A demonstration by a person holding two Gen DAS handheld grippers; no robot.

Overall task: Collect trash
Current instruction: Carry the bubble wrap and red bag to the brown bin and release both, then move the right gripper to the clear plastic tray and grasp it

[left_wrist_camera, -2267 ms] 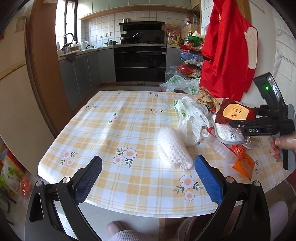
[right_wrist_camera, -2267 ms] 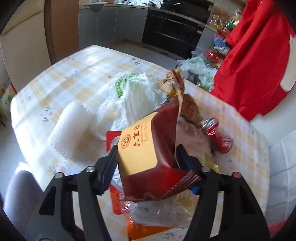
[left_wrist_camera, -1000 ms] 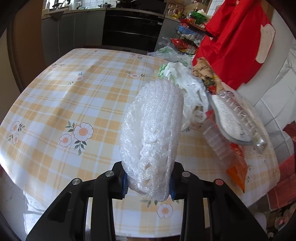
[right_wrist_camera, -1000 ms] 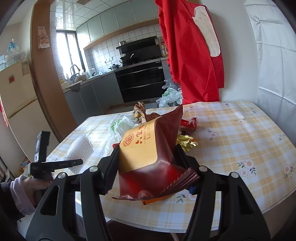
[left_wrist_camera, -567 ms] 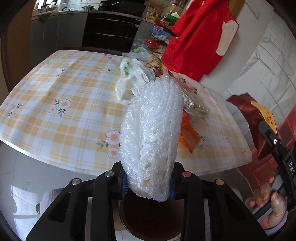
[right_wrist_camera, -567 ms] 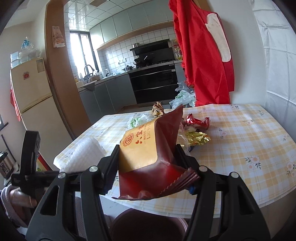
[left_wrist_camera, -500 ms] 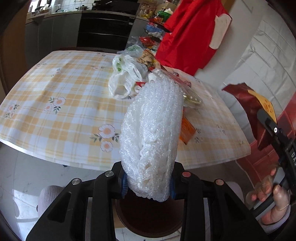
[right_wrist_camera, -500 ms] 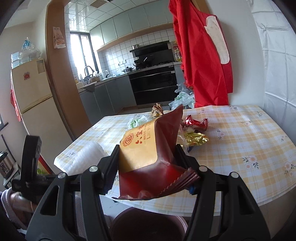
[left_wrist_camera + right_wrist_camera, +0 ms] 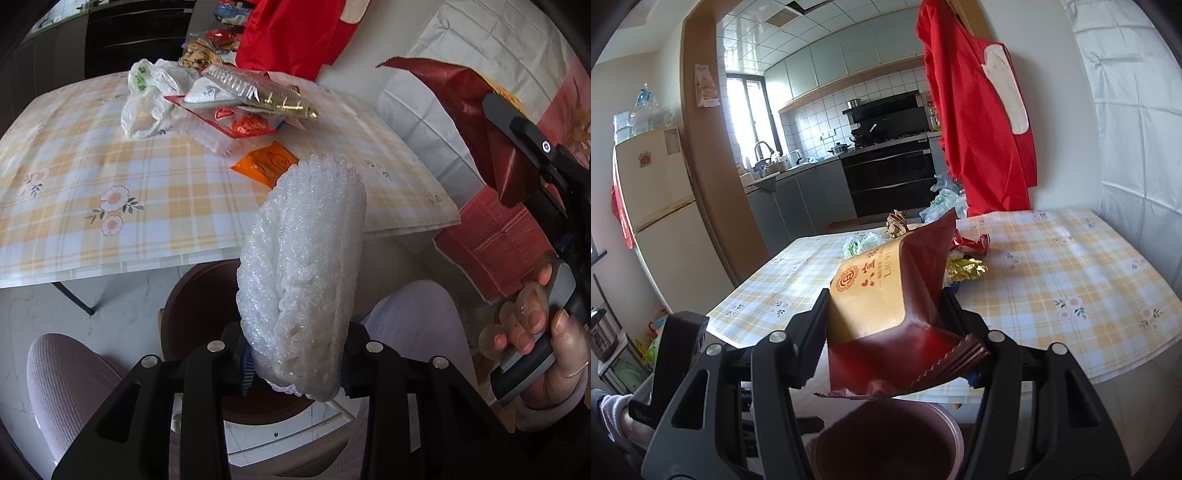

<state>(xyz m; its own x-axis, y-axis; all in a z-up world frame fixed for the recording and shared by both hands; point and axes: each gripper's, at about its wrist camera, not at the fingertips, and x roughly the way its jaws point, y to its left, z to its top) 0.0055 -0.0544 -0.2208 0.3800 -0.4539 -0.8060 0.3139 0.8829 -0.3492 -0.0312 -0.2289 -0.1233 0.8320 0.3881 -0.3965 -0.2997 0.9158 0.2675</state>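
Two wrist views along the tongs, both above the bin (image 9: pixel 192 302).

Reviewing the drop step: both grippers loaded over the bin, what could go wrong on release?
1. The foam net wrap in the left gripper is bulky against the brown trash bin mouth; it may catch the rim or fall outside.
2. The red snack pouch in the right gripper sits over the bin's near edge and is light, so it could drift onto the floor.
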